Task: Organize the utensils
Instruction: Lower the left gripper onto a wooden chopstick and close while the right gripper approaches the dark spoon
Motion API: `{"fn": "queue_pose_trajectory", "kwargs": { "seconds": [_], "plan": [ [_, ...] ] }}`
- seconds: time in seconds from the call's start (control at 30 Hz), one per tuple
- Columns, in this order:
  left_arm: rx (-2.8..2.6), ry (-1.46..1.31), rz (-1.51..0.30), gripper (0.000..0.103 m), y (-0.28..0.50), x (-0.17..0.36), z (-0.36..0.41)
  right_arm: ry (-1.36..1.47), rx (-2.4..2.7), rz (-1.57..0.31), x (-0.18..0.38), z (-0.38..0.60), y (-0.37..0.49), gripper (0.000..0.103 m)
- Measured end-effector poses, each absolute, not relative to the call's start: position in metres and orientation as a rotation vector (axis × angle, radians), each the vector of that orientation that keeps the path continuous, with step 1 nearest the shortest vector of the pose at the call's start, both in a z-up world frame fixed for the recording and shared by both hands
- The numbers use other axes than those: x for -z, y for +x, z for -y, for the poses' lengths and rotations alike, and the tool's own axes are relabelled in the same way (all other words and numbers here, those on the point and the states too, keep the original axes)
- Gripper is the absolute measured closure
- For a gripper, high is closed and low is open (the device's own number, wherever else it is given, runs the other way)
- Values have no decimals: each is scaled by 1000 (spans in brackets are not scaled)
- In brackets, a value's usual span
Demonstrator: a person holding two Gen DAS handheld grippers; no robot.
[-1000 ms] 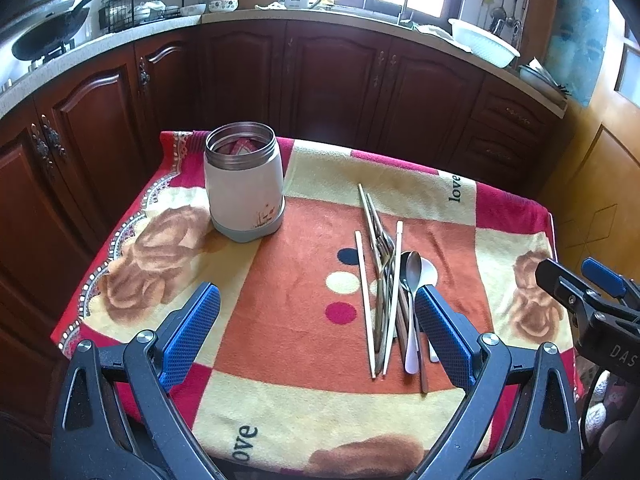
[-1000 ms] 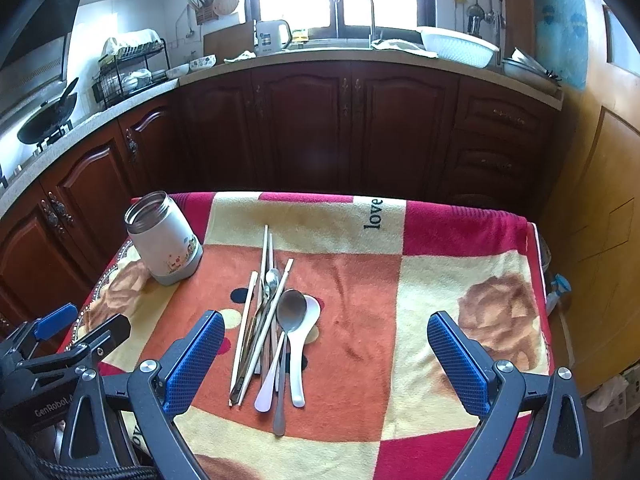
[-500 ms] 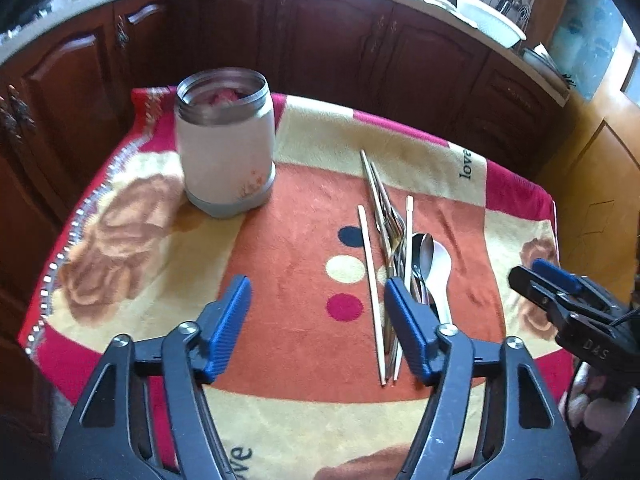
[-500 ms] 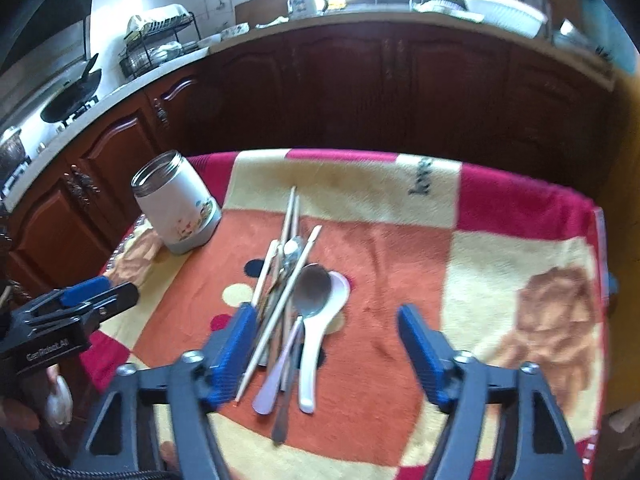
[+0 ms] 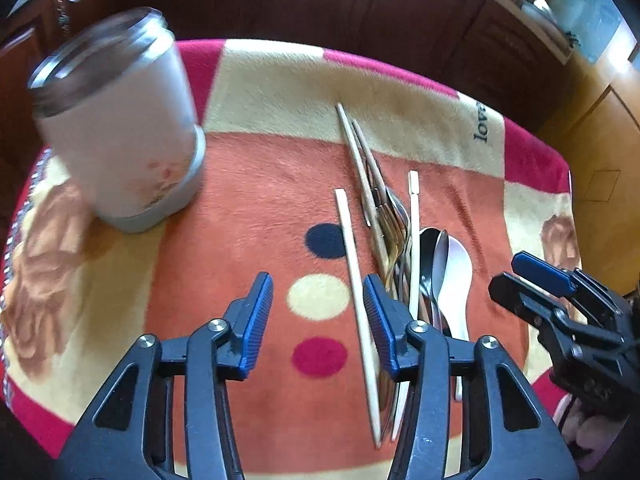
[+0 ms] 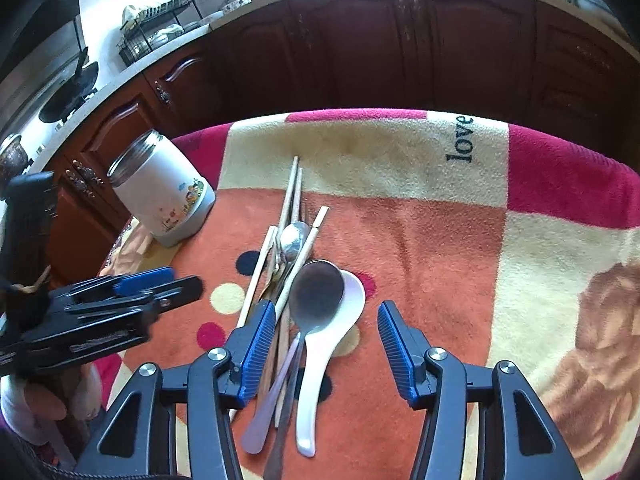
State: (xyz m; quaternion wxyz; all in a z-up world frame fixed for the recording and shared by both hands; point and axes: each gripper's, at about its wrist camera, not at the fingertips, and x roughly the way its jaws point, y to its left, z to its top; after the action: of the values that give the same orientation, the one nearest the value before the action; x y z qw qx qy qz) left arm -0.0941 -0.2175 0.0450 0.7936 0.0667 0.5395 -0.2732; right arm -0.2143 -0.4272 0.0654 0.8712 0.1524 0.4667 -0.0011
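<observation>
A table draped in a patterned blanket is being viewed before dark wooden cabinets; the left gripper, its jaws just having been closing yet parted and empty, is being held over a pale chopstick, the white jar standing well apart. In the right view, the right gripper, likewise just narrowed but clasping nothing, is being held above a white spoon and a metal spoon in the utensil pile.

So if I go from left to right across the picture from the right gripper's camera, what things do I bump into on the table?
left gripper → white jar → pale chopstick → big metal spoon → white ceramic spoon → the word "love" on the blanket → brown rose pattern.
</observation>
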Motion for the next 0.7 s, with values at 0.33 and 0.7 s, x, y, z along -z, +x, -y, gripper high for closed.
{"fn": "queue_pose_trajectory", "kwargs": {
  "seconds": [0.33,0.7],
  "plan": [
    [549,225,-1195,58,-67,-22,247,262,-53,-1026,-45,431,-186,59],
    [533,304,-1143,67,-52,-22,273,198,-144,-1038,-25,427,-165,61]
  ]
}}
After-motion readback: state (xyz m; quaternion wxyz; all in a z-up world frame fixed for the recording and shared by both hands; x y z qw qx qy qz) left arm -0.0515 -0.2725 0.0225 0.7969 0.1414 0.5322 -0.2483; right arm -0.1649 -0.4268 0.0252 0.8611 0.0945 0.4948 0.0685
